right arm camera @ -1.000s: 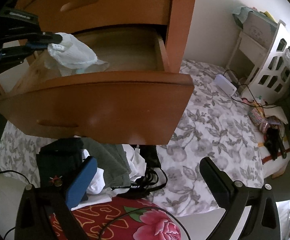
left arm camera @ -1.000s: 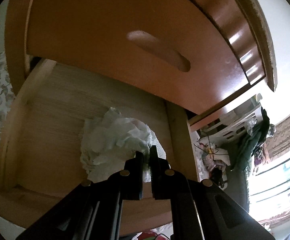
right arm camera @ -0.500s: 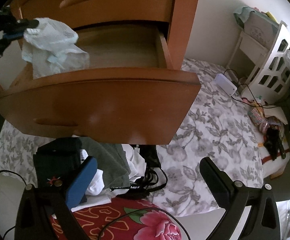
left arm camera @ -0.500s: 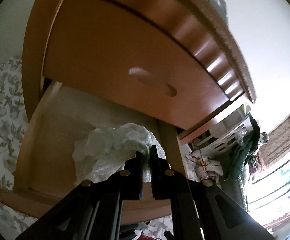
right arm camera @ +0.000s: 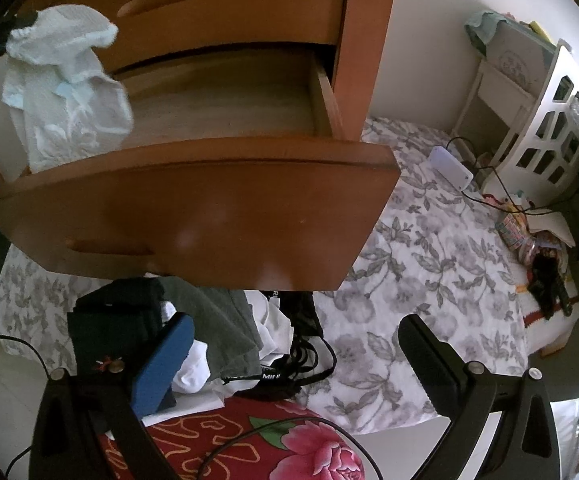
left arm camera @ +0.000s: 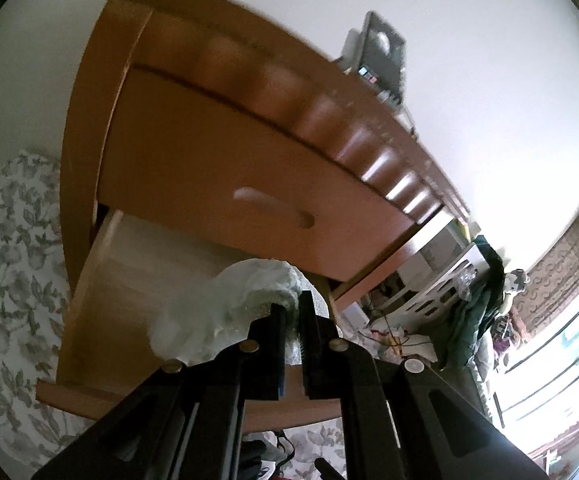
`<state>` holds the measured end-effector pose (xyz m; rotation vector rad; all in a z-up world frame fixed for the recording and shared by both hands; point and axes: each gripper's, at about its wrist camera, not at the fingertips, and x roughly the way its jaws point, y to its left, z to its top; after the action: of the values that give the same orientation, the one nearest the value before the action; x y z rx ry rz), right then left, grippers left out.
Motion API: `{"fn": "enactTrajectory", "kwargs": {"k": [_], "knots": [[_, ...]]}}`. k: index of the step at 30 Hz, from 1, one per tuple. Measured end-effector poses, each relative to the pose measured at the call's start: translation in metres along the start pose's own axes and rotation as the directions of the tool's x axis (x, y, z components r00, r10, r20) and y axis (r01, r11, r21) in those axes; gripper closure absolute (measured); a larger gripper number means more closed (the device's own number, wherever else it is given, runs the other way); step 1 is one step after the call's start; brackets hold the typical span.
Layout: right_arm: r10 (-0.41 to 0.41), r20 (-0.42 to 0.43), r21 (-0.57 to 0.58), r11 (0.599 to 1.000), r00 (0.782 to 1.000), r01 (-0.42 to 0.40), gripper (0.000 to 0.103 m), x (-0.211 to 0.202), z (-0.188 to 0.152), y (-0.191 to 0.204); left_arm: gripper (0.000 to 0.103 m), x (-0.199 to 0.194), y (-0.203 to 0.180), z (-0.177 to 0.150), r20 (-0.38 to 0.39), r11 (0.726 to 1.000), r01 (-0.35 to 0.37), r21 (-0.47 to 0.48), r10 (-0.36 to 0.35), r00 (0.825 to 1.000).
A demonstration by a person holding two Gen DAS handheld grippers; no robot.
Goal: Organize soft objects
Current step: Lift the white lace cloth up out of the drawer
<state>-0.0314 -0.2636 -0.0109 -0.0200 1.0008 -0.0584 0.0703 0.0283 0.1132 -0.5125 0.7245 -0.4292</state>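
Note:
A crumpled white garment (left arm camera: 225,312) hangs from my left gripper (left arm camera: 292,308), which is shut on its edge. In the right wrist view the same garment (right arm camera: 65,92) dangles over the left end of the open wooden drawer (right arm camera: 193,216), with its lower part level with the drawer's rim. The inside of the drawer (left arm camera: 101,288) shows bare wood. My right gripper (right arm camera: 295,322) is open and holds nothing. It hovers over a pile of clothes (right arm camera: 209,312) of dark, grey and white pieces, below the drawer front.
The closed upper drawer (left arm camera: 249,184) sits above the open one. A floral bedspread (right arm camera: 429,260) carries a white power strip (right arm camera: 449,168) and cables. A white shelf unit (right arm camera: 549,120) stands at the right. Red flowered fabric (right arm camera: 289,448) lies near the camera.
My left gripper has risen and drawn back with the white garment, which has come up off the drawer floor and now hangs. The right gripper has not moved.

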Motion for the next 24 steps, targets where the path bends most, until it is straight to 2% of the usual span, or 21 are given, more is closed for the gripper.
{"fn": "enactTrajectory", "kwargs": {"k": [10,24], "knots": [[0.021,0.035,0.01,1.0,0.999,-0.022,0.0,-0.015,-0.003,0.0,0.097,-0.044,-0.025,0.004,0.087,0.999,0.002,0.051,-0.007,0.996],[0.046,0.099,0.022,0.999,0.994,-0.048,0.0,-0.042,-0.011,-0.002,0.097,-0.079,-0.045,-0.004,0.117,0.997,-0.023,0.079,0.013,0.993]]}}
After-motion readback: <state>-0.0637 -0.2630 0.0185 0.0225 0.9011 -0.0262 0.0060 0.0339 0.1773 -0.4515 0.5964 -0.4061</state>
